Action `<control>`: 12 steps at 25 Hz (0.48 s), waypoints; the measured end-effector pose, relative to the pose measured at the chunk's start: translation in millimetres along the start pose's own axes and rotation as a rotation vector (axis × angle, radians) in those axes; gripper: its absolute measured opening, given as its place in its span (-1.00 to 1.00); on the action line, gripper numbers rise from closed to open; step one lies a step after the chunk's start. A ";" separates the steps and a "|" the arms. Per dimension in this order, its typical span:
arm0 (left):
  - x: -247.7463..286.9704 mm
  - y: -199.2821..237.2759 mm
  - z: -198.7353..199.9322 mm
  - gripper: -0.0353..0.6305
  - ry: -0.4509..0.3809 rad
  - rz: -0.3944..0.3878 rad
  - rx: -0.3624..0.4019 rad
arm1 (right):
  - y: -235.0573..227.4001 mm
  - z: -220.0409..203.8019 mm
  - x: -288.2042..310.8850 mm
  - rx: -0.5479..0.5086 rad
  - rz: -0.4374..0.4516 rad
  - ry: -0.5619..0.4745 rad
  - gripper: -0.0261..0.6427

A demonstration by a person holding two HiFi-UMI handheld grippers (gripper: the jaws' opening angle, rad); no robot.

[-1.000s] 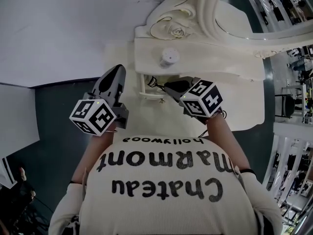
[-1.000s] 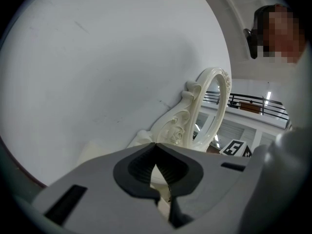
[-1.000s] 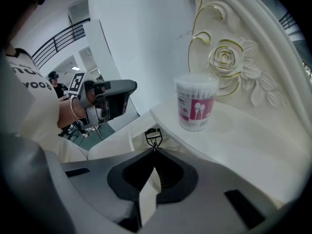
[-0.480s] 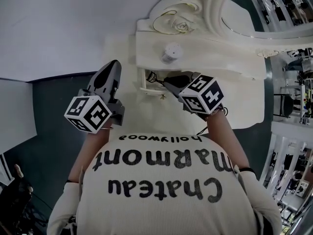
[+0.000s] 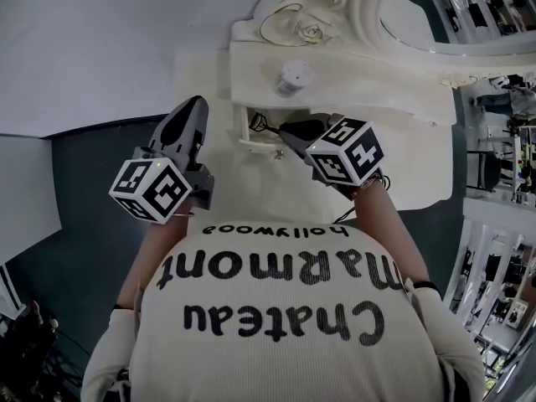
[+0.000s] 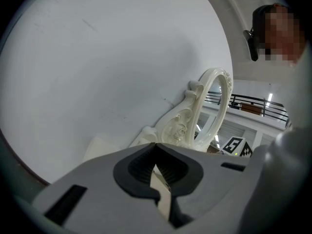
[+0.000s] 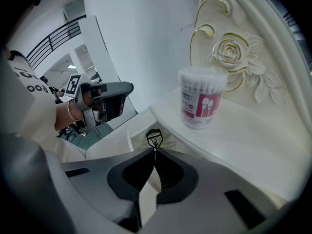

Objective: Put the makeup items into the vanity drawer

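Eyelash curler [image 7: 154,139] is sticking straight out from the right gripper's [image 7: 154,154] pinched tips, long axis in line with the jaws. Its curved head is pointing away over the open vanity drawer [image 5: 255,144]. Cotton swab tub [image 7: 201,97] is sitting on the vanity top [image 5: 368,99] just beyond. Left gripper [image 6: 156,149] is hovering off to the side, jaws closed on nothing.

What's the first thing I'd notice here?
The right gripper pinches a black eyelash curler at the open drawer. Behind it, a tub of cotton swabs stands on the white vanity, below a carved rose on the mirror frame.
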State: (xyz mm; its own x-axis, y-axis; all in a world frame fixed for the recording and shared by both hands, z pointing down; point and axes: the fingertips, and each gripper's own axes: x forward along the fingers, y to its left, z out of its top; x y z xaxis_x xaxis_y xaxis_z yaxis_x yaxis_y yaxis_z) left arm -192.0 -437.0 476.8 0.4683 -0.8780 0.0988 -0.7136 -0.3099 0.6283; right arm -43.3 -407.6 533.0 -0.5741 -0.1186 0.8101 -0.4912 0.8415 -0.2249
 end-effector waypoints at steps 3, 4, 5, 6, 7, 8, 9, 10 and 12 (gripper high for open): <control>-2.4 0.6 -1.9 -0.87 0.006 0.002 -0.001 | -0.8 -0.8 0.3 0.005 -0.009 0.003 -0.83; -3.5 0.6 -1.7 -0.87 0.006 0.002 -0.001 | -1.1 -0.7 0.2 0.007 -0.013 0.004 -0.83; -4.8 0.5 -1.2 -0.87 0.005 0.002 -0.001 | -1.1 -0.6 0.2 0.008 -0.016 0.004 -0.83; -6.1 0.5 -0.4 -0.87 0.004 0.003 0.000 | -0.5 -0.3 0.2 0.010 -0.017 0.005 -0.83; -7.4 0.6 0.4 -0.87 0.003 0.004 0.000 | 0.5 0.2 0.4 0.011 -0.016 0.005 -0.83; -8.6 0.7 1.3 -0.87 0.002 0.005 0.000 | 1.6 0.6 0.9 0.013 -0.014 0.006 -0.83; -9.5 0.8 1.8 -0.87 0.002 0.006 0.000 | 2.6 0.6 1.6 0.013 -0.012 0.009 -0.83; -10.3 1.1 1.8 -0.87 0.002 0.007 0.000 | 2.9 -0.1 2.5 0.011 -0.014 0.015 -0.82; -11.8 2.1 0.9 -0.87 0.005 0.009 -0.003 | 1.6 -2.8 4.4 0.000 -0.031 0.031 -0.81</control>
State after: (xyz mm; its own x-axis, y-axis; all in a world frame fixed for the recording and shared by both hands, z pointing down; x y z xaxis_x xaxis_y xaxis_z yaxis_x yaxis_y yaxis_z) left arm -199.5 -427.7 476.2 0.4639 -0.8792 0.1084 -0.7166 -0.3005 0.6294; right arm -44.8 -405.3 537.7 -0.5382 -0.1277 0.8331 -0.5082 0.8378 -0.1998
